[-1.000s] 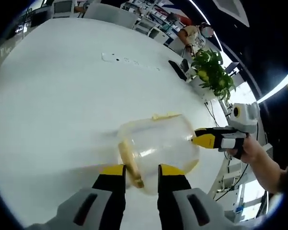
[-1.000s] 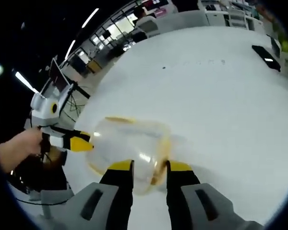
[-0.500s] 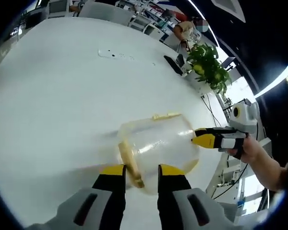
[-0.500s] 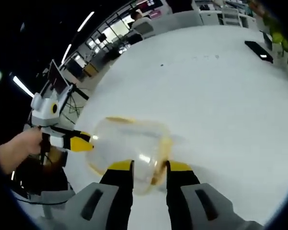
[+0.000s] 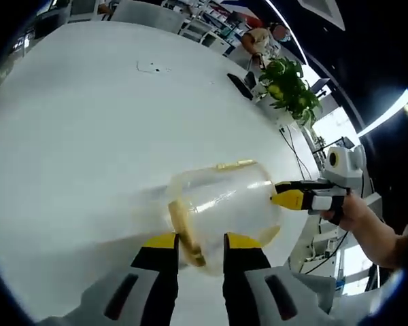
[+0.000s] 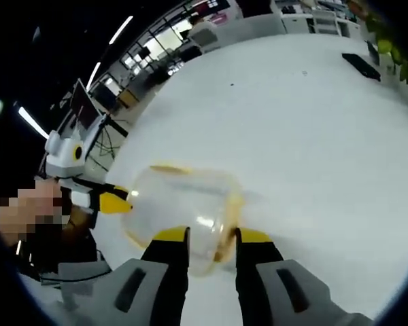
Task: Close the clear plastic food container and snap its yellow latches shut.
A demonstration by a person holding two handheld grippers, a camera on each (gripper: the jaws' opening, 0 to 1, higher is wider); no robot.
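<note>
Clear plastic food container with yellow latches (image 5: pixel 224 207) near the white desk's (image 5: pixel 75 136) edge, contents indiscernible through glare, gripped at opposite ends: left gripper (image 5: pixel 198 242) jaws narrowly parted astride a latch, right gripper (image 6: pixel 211 236) likewise clamping its rim, far latches blurred.

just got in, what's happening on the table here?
A person holds a claw in each hand, working a clear plastic container with yellow latches on a white table. The left claw straddles one end latch; the right claw straddles the opposite end. Whether either is clamped is unclear.
</note>
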